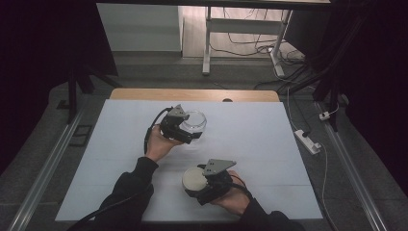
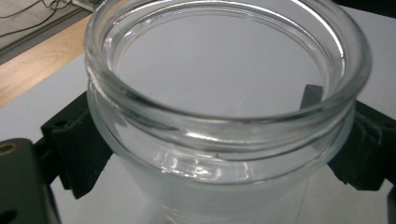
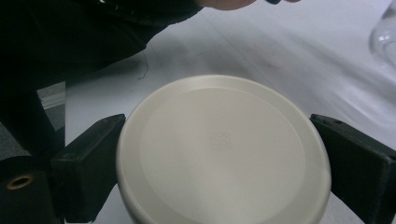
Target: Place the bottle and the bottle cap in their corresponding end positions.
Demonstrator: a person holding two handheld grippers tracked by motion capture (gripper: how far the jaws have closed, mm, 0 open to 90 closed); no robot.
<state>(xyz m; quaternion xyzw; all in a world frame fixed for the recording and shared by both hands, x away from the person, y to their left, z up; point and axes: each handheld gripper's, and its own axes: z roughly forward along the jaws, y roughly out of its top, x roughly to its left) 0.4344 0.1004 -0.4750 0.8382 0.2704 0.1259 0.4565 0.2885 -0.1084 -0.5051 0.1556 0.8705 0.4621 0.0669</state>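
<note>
Looking down from the high view, one glass jar and one cream lid sit over the white table, with two tongs at work. The left tongs are clenched on the jar near the table's middle, and the right tongs grasp the lid nearer the person, well apart from the jar.

From the left gripper view, the jar stands between the two black jaws, which press its wall on either side. It is upright, its open mouth facing up.

From the right gripper view, the round lid lies flat between the jaws, both touching its rim, its broad face turned up. A dark sleeve shows beyond it, and a bit of the jar at the right edge.
</note>
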